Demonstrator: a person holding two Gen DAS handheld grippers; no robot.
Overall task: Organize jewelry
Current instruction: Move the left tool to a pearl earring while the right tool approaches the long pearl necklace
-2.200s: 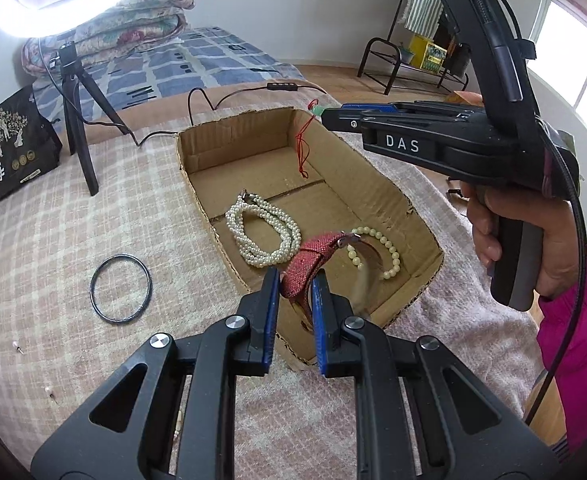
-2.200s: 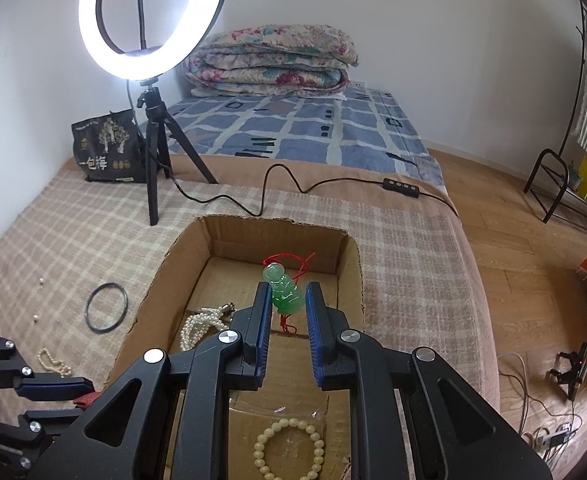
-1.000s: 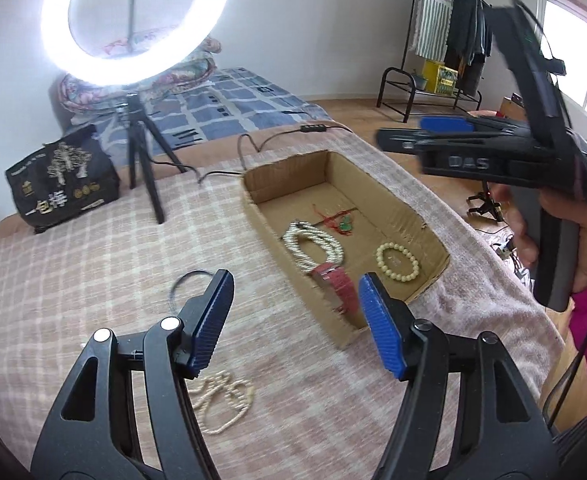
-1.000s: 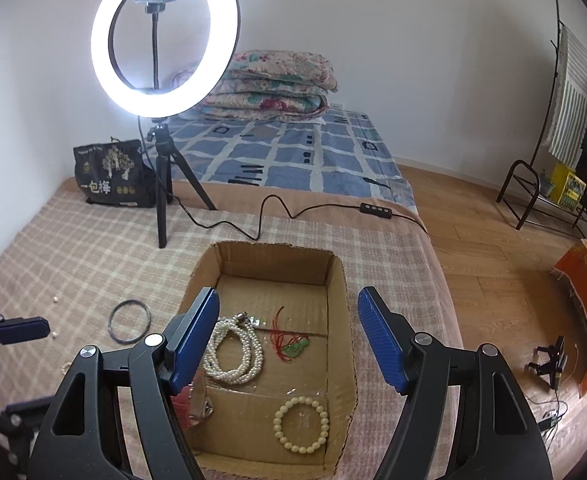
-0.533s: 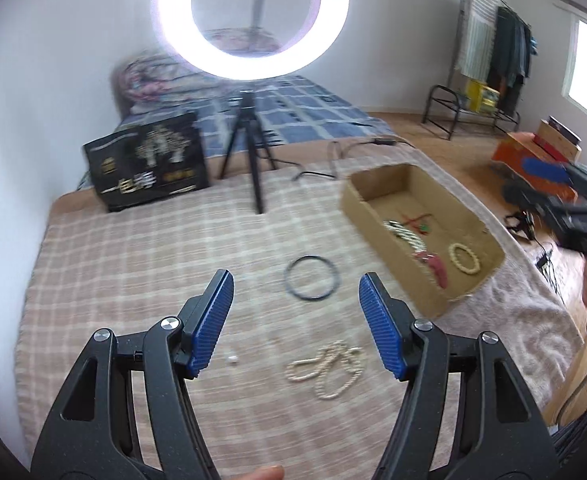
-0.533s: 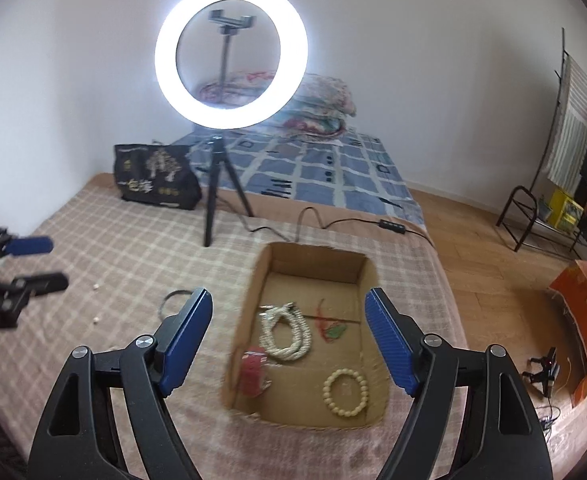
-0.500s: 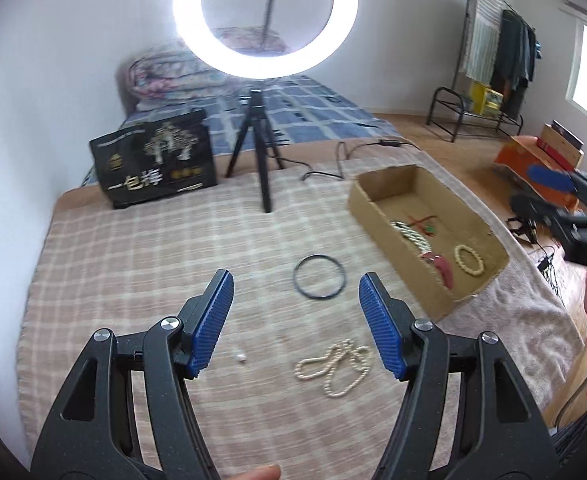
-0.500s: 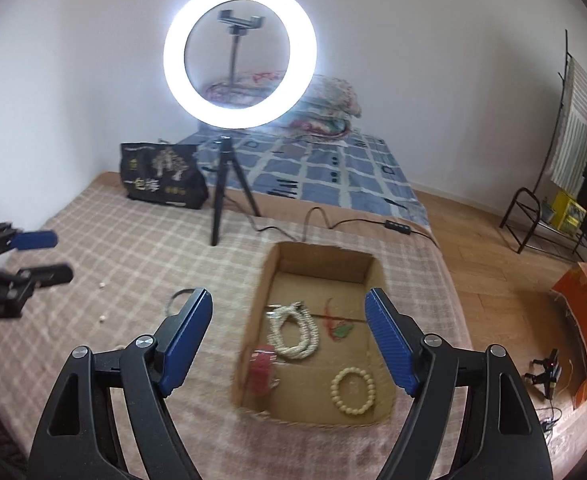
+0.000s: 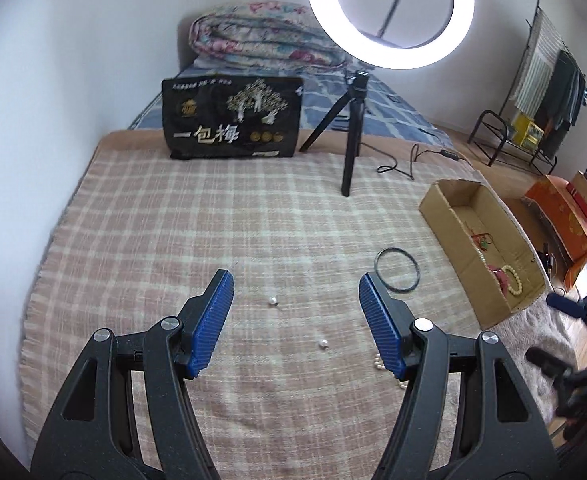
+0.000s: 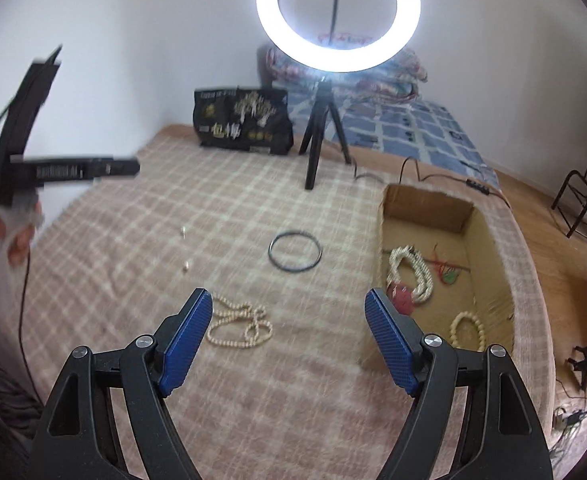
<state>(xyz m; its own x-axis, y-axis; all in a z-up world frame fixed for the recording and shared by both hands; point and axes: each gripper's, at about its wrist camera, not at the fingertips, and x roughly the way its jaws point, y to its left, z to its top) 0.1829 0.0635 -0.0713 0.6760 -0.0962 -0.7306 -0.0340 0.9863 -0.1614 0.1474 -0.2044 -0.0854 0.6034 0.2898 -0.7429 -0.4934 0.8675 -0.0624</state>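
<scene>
My left gripper [image 9: 295,322] is open and empty above the checked blanket, with two small pearl earrings [image 9: 272,301] lying just ahead of it. My right gripper [image 10: 289,340] is open and empty, above a loose pearl necklace [image 10: 239,322]. A black bangle [image 9: 396,269] lies on the blanket; it also shows in the right wrist view [image 10: 294,251]. The cardboard box [image 10: 421,200] at the right holds a pearl strand [image 10: 409,274], a red strap [image 10: 401,298], a green pendant on red cord [image 10: 449,276] and a bead bracelet [image 10: 467,330].
A ring light on a black tripod [image 9: 353,136] stands at the back of the bed. A black printed bag [image 9: 233,120] leans behind it, with a folded quilt [image 9: 261,44] beyond. A cable [image 10: 445,178] runs past the box. The bed edge drops off at the right.
Both grippers have let go of their items into the box, opened and pulled back. My left gripper has swung left over the blanket; my right has swung left toward the loose necklace.
</scene>
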